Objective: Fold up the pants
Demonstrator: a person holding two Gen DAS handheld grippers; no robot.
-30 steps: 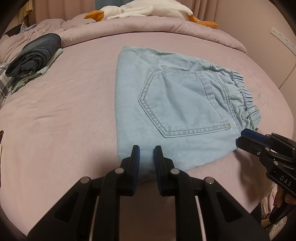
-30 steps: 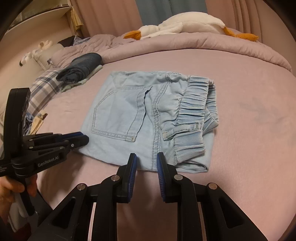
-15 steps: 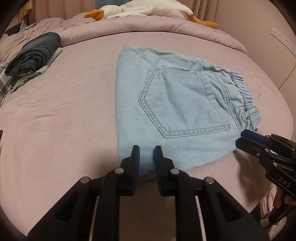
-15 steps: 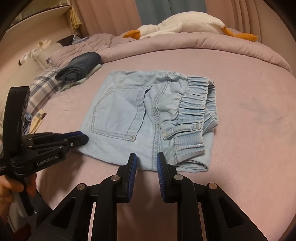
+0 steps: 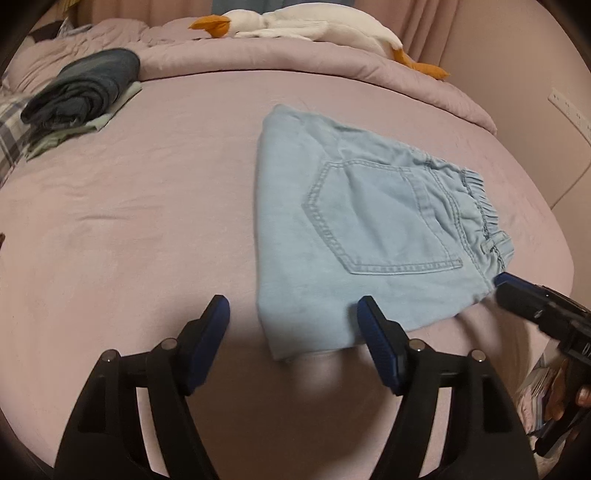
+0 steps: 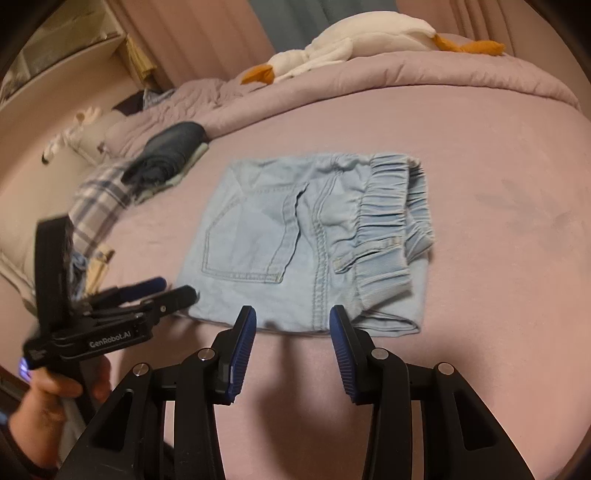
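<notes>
Light-blue denim pants [image 5: 369,229] lie folded into a compact rectangle on the pink bed sheet [image 5: 147,221], back pocket up and elastic waistband to the right. My left gripper [image 5: 291,306] hovers at their near left corner. Its jaws are opening, and the corner lies between them untouched by the pads. My right gripper [image 6: 292,314] stands at the near edge of the pants [image 6: 295,236], its jaws also opening with nothing pressed between them. Each gripper shows in the other's view: the right gripper [image 5: 509,284] by the waistband corner, the left gripper [image 6: 166,291] by the left corner.
A stack of dark folded jeans [image 5: 85,85] on a pale green cloth sits at the far left. A plaid cloth [image 6: 99,199] lies beside it. A white plush goose [image 5: 295,26] rests on the rolled duvet at the back. A wall socket [image 5: 569,110] is at the right.
Both grippers' jaws have spread from nearly shut to wide apart. Both views have rolled slightly. The pants lie where they were.
</notes>
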